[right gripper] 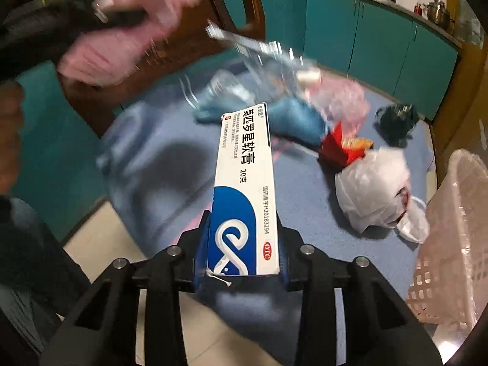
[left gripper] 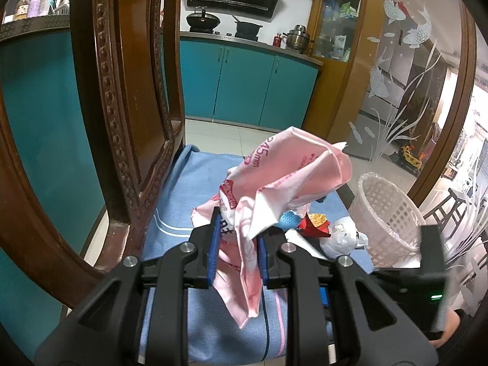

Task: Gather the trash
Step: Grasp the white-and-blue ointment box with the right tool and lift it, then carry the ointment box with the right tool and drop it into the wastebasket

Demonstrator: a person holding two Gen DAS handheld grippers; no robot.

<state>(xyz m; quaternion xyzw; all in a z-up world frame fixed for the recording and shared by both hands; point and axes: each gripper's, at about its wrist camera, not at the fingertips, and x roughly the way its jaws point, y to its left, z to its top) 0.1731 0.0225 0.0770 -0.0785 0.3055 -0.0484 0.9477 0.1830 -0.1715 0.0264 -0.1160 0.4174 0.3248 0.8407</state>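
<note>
Between right hand-held gripper (right gripper: 241, 244) jaws: ointment box (right gripper: 244, 183).

- Left gripper (left gripper: 238, 241): matte black linkage arms with triangular cut-outs; four round silver pivot screws; blue pads (left gripper: 213, 244) line the inner finger faces.
- Right gripper (right gripper: 241, 244): same black frame, four silver screws, blue-lined fingers.
- Left-wrist view, lower right of frame: black housing with a lit green indicator; bare skin showing at the edge.
- Right-wrist view, left edge: blurred bare-skinned hand (right gripper: 10, 137).
</note>
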